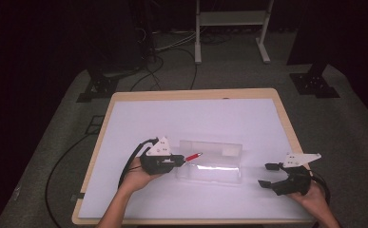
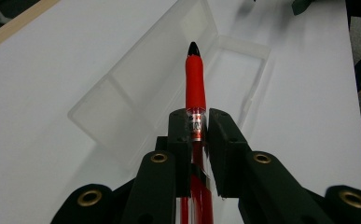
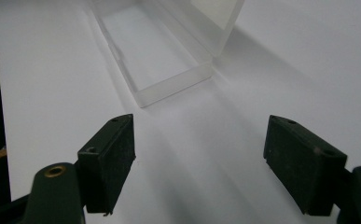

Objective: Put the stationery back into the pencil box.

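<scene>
A red pen (image 1: 193,156) (image 2: 195,88) with a black tip is clamped in my left gripper (image 1: 178,160) (image 2: 199,122), which is shut on its barrel. The pen points right, over the left end of a clear plastic case (image 1: 210,164) (image 2: 169,79) lying open on the white table, its lid standing up at the back. My right gripper (image 1: 266,175) (image 3: 199,154) hovers to the right of the case, jaws wide open with nothing between them. In the right gripper view the near end of the case (image 3: 169,60) lies just ahead of the jaws.
The white sheet (image 1: 196,118) covers a wood-edged table (image 1: 191,93). Black cables (image 1: 129,164) trail from the left gripper over the left edge. Beyond the table stand a white frame (image 1: 229,28) and dark stand bases (image 1: 314,83) on grey carpet.
</scene>
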